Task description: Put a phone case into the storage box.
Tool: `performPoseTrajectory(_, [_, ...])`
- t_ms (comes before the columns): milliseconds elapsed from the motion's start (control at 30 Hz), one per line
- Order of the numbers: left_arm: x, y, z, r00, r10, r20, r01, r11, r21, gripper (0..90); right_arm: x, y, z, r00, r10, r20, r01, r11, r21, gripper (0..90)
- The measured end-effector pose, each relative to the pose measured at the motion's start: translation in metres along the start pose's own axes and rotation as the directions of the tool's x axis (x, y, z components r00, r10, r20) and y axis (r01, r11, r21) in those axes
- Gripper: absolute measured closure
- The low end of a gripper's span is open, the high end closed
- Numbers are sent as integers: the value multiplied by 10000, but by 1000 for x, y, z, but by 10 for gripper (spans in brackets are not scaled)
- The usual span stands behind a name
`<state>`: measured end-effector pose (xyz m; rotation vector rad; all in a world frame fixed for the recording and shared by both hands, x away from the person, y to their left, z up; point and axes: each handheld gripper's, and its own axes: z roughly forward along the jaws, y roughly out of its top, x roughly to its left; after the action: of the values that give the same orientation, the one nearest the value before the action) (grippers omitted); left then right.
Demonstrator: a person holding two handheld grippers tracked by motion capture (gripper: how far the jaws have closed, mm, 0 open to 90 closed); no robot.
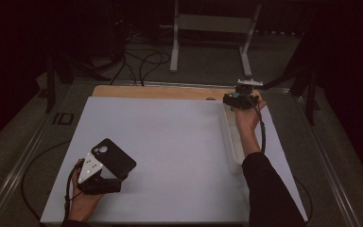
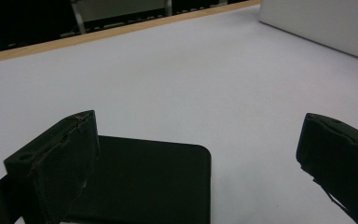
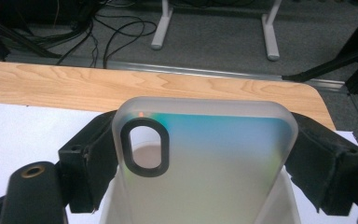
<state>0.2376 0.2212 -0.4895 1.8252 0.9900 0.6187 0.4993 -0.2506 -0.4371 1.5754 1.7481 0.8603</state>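
At the desk's far right corner the right gripper (image 3: 205, 154) clamps a translucent phone case (image 3: 205, 158) over a clear tray (image 1: 231, 137), while the left gripper (image 2: 200, 154) sits open beside a black phone case (image 1: 116, 158).

left claw (image 1: 105, 177) low near table's front, jaws spread; right claw (image 1: 238, 100) far out, jaws clamped wide.

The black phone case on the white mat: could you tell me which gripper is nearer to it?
Left. The left gripper sits right at the black phone case, which lies between its open jaws. The right gripper is across the table at the far right corner, clamping a translucent case.
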Motion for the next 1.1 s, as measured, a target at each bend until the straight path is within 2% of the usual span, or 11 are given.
performPoseTrajectory(367, [0,0,0,10000,1,19,-1,10000,16,1,3,-1,4,9999,-19,110,20,9999,-115,158])
performPoseTrajectory(500, [0,0,0,10000,-3,21,3,10000,14,1,2,-1,5,10000,-49,-42,48,9997,-250,126])
performPoseTrajectory(633, [0,0,0,10000,-1,14,1,10000,17,1,1,-1,6,9999,-100,80,101,9997,-208,92])
performPoseTrajectory(933, [0,0,0,10000,1,-15,-1,10000,51,1,0,5,-9,9999,-144,-6,144,9982,-578,91])
performPoseTrajectory(1100, [0,0,-1,10000,-22,-59,22,10000,33,1,3,9,-25,9973,-663,-329,636,9951,-762,92])
